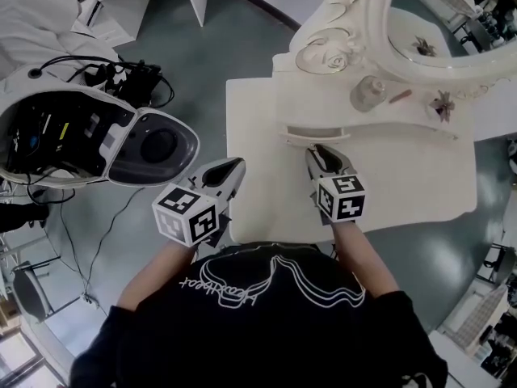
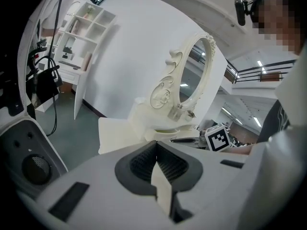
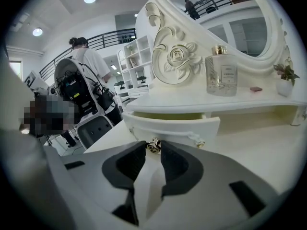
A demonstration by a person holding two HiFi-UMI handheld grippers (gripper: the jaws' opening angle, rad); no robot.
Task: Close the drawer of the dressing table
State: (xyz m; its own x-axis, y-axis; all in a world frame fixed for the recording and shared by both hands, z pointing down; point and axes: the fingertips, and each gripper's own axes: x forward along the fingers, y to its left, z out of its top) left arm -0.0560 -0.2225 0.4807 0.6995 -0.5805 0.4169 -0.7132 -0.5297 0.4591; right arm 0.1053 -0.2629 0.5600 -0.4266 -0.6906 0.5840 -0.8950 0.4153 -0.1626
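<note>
Fingers (image 3: 178,166) of your right gripper (image 3: 152,150): pinched on small gilt round knob (image 3: 153,145) at twelve o'clock, apparently for pushing open white drawer (image 3: 168,126) home. Left gripper (image 2: 156,150): closed, empty.

The drawer (image 1: 317,133) juts out over bare tabletop (image 1: 412,176).

We noted dressing table (image 1: 404,192) cream-white all over; mirror frame (image 3: 178,56) same cream, carved rose pattern. Drawer (image 3: 168,126) front was cream, inside pale yellow; knob (image 3: 153,146) gold. Left gripper (image 1: 234,166) and right gripper (image 1: 319,152) had light grey bodies and dark grey ribbed pads; marker cubes (image 1: 187,212) black-and-white squares. Bottle (image 3: 221,73) was clear, cap gold. Floor (image 1: 186,55) grey-green. Shirt (image 1: 266,322) black, white line print.
</note>
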